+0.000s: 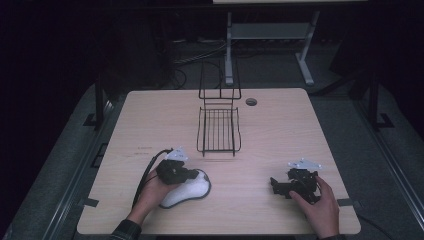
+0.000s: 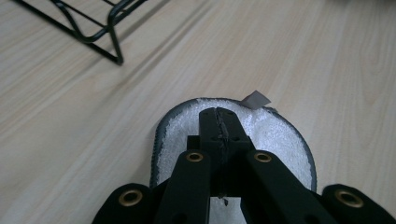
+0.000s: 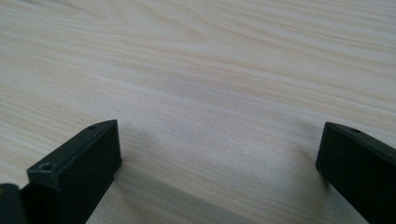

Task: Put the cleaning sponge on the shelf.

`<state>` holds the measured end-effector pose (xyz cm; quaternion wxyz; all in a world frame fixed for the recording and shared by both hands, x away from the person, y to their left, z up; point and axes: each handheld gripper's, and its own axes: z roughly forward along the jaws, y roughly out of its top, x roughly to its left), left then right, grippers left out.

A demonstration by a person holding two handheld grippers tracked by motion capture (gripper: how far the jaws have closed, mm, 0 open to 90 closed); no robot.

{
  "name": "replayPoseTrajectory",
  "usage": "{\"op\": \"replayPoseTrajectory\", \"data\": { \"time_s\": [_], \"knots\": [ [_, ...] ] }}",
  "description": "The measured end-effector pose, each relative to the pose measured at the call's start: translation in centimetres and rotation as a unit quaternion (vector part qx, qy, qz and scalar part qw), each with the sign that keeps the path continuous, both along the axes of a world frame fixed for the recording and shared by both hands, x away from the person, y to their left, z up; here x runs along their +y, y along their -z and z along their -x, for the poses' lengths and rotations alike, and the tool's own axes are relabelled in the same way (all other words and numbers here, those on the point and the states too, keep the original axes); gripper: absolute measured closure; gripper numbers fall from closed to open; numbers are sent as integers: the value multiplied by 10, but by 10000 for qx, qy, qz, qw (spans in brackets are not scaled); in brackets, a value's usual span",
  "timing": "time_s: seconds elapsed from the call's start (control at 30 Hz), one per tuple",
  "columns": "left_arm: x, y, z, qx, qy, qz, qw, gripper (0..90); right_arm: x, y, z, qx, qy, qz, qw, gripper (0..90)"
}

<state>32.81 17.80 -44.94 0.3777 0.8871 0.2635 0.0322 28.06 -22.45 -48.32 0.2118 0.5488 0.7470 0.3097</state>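
White terry slipper with a grey rim [image 2: 275, 140] lies flat on the desk near the left front edge, sole down, and the left tool [image 2: 219, 122] rests over it. In the left gripper view the two black jaws meet tip to tip above the fluffy insole, with no gap between them; whether a fold of the fabric is pinched there cannot be told. A small grey tag [image 2: 256, 99] sticks out at the far rim of the slipper. In the high view the same left tool [image 1: 192, 175] sits on top of the slipper [image 1: 192, 190], held by the person's left hand [image 1: 152, 192], whose checked sleeve comes in from the near edge, and a black cable loops away to the left of it.

Well apart on the right side of the desk, the right tool [image 1: 275, 184] lies low against the wood in the person's right hand [image 1: 320, 200]. Its jaws stand wide, one at each side of the right gripper view, with bare pale wood between them.

Beyond the slipper, toward the middle of the light wooden desk [image 1: 300, 130], stands a black wire rack [image 1: 218, 130] with an upright back frame at its far end. One corner of that rack [image 2: 100, 28] shows at the upper left of the left gripper view, near the slipper but not touching it.
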Motion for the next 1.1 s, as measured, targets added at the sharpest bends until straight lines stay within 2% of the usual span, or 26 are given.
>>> {"op": "replayPoseTrajectory", "data": {
  "time_s": [0.27, 0.4, 0.57, 0.67, 0.77, 0.8, 0.83, 0.87, 0.93, 1.1],
  "knots": [
    [16, 0, -6, -27, -259, 87, 9996, 896, 0, 0, 0, -1, 0, 1, 10000, 0],
    [18, -1, -6, -25, -297, 148, 9994, 896, 0, 0, 0, 0, 1, 0, 10000, 0],
    [24, -8, -3, -102, -362, 339, 9987, 892, 0, 0, 0, 0, 0, 0, 10000, 0],
    [30, -11, 0, -68, -445, 438, 9980, 860, 0, 0, 0, 0, 0, 0, 10000, 0],
    [38, -14, 3, -80, -540, 497, 9973, 772, 0, 0, 0, -2, -1, 4, 10000, 0],
    [42, -14, 4, -97, -582, 539, 9968, 704, 0, 0, 0, -1, 0, 2, 10000, 0],
    [47, -14, 5, -48, -615, 542, 9966, 672, 0, 0, 0, -1, 0, 2, 10000, 0],
    [50, -14, 7, -97, -651, 560, 9963, 635, 0, 0, 0, -2, 0, 3, 10000, 0],
    [55, -14, 10, -60, -708, 670, 9952, 574, 0, 0, 0, -1, 2, 0, 10000, 0],
    [59, -11, 19, -36, -800, 602, 9950, 414, 0, 0, 0, -1, 5, -4, 10000, 0]
  ]
}}
